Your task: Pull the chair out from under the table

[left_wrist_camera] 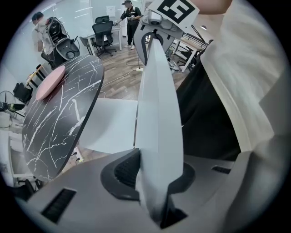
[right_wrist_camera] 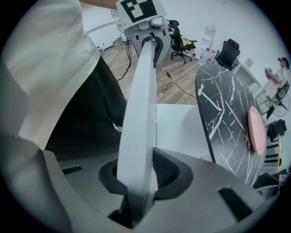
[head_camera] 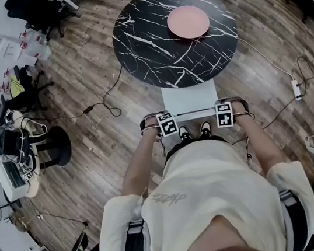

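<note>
— Where is the chair (head_camera: 190, 98) sitting?
— Its white seat is poking out from under the near edge of the round black tabletop (head_camera: 149, 40). A pink plate (head_camera: 188, 21) is lying on the tabletop's far right part.
— And the grippers?
— The left gripper (head_camera: 166, 124) and right gripper (head_camera: 224, 113) are resting at the two ends of the chair's back. The person's shoes (head_camera: 193, 131) are standing just near of it.

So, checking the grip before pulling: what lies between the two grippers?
Just the top edge of the chair's backrest, in the head view; left gripper and right gripper each clamp one end.
</note>
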`<control>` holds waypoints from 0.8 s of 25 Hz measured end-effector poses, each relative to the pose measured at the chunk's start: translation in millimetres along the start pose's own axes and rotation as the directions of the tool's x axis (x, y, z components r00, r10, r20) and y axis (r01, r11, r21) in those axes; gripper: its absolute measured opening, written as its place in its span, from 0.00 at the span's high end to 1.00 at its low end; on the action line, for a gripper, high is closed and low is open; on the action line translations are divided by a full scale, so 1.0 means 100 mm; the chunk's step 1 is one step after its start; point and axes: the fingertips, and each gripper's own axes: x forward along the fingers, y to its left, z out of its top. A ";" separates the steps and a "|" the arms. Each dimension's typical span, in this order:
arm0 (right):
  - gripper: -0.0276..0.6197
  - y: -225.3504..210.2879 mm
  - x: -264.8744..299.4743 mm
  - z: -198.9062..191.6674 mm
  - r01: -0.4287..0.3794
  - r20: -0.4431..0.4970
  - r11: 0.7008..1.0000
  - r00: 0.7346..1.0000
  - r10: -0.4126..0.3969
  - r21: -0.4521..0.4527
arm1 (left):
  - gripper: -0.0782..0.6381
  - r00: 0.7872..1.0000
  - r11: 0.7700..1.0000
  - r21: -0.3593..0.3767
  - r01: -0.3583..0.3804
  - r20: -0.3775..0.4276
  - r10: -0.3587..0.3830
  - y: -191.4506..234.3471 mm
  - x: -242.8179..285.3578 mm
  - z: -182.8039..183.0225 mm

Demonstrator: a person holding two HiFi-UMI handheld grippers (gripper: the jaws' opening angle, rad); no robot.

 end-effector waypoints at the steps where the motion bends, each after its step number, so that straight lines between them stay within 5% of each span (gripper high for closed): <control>1: 0.83 0.00 0.00 0.00 0.001 0.001 1.000 1.000 -0.001 0.002 | 0.75 1.000 1.000 0.001 -0.004 0.000 0.004 0.00 0.00 0.00; 20: 0.82 0.13 -0.04 0.02 -0.034 -0.012 0.999 0.999 0.034 0.006 | 0.76 1.000 1.000 -0.007 -0.021 -0.010 0.021 -0.16 -0.03 -0.03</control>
